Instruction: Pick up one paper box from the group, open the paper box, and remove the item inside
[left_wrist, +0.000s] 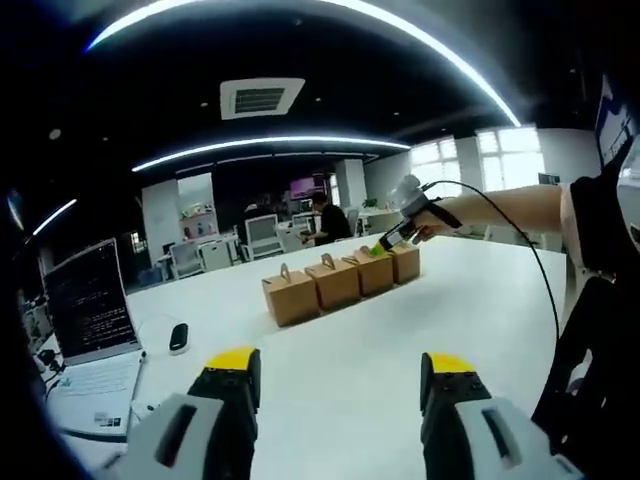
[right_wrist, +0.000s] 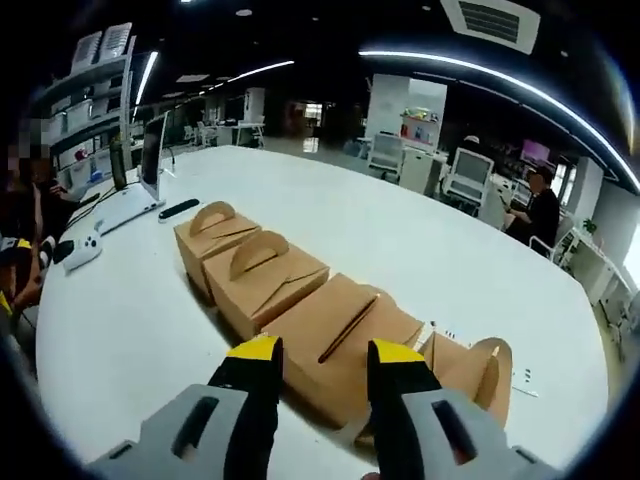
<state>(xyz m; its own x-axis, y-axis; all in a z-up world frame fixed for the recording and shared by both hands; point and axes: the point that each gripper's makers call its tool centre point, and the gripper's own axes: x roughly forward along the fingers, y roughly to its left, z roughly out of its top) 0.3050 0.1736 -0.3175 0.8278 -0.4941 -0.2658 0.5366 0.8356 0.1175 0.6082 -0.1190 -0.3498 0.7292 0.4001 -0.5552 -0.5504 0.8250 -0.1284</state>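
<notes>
Four brown cardboard gable boxes with arched handles stand in a touching row on the white tabletop. Left gripper: jaws wide apart, empty, well short of the row. Right gripper: jaws parted, empty, poised above the third box. Open silver laptop nearby.

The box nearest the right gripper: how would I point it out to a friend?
On the white table, four brown paper boxes stand in a row starting near the laptop. Take the third box from it, just ahead of the right gripper. Its top lies flat with a dark slit; the other boxes show arched handles.
</notes>
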